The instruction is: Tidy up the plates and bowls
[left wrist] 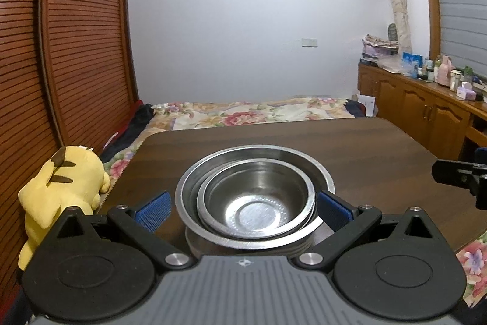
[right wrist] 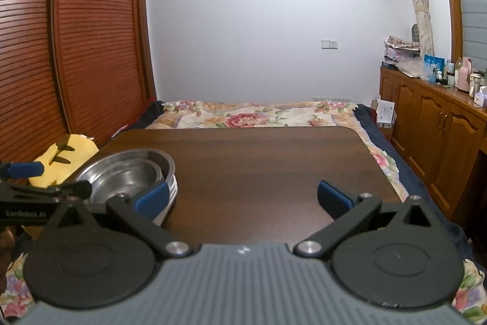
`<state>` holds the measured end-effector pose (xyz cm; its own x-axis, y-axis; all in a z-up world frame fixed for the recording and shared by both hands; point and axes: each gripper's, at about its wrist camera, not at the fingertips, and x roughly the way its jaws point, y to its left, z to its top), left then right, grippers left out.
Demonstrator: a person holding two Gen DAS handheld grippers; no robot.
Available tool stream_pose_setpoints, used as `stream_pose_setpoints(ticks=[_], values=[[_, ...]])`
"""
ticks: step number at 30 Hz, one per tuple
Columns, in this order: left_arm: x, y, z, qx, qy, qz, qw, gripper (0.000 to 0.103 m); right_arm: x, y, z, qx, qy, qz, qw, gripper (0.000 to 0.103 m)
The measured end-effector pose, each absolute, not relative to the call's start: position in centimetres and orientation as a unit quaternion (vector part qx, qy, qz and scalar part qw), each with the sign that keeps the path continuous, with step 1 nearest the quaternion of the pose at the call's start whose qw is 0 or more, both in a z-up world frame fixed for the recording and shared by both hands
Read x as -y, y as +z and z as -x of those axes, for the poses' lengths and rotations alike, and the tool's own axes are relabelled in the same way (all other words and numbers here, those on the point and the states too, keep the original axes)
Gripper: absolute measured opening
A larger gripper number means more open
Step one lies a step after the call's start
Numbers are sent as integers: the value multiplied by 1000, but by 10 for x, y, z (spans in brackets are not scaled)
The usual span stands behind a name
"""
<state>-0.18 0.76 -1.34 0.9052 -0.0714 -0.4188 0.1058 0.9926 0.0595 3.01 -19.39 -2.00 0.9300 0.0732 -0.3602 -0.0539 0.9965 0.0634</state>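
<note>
looks like stacking's basically done, left gripper (left wrist: 243,204) spread wide around the nested bowls (left wrist: 255,200) holding nothing, right gripper (right wrist: 243,198) wide open, empty, next probably backing off.

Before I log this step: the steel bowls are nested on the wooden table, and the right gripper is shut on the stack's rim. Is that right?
Not quite. The right gripper is open over bare table with nothing between its fingers, as the right wrist view shows. The steel bowls are indeed nested on the wooden table; the left gripper straddles them, also open.
</note>
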Motion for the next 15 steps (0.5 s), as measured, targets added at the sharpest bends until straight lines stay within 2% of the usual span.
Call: stream_pose_setpoints(ticks=[15], values=[[-12,-33,8,-228,-31,-42,972,103,190,-44,-26,-205,31,-25,978,103]])
